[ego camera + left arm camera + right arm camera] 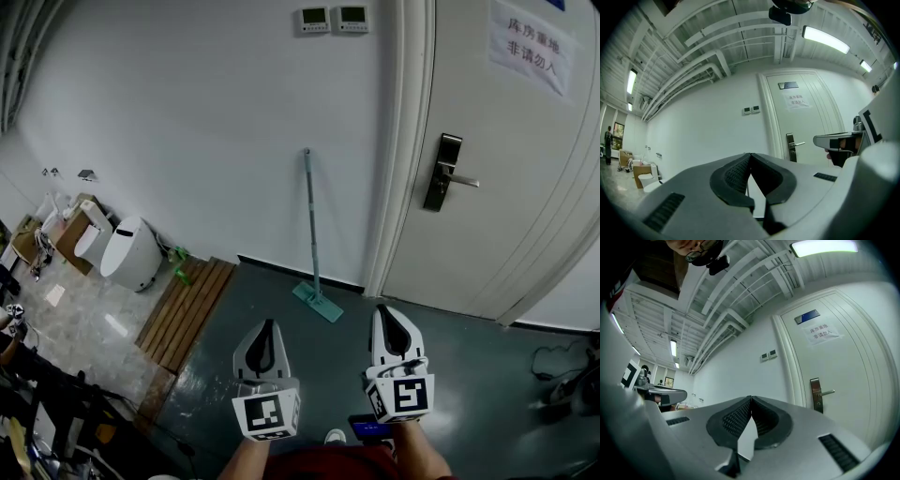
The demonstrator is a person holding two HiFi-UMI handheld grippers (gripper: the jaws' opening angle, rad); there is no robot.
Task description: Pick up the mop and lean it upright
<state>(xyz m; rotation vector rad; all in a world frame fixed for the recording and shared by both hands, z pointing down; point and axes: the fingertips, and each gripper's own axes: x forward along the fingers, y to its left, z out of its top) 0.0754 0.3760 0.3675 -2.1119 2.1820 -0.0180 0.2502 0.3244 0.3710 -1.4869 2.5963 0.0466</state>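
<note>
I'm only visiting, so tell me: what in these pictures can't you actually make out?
- Mop: in both gripper views, all but hidden behind the left gripper and right gripper themselves.
- Door sign: in the head view, the print is too small to read.
- Wall panels: in the head view, the displays are too small to read.

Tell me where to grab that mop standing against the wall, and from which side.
Take the mop handle around mid-height, coming from the front, jaws level so they close across it. The thin pole stands near upright against the wall, leaving only its room side free; the flat mop head lies low on the floor. The right gripper, shut now, must open first.
</note>
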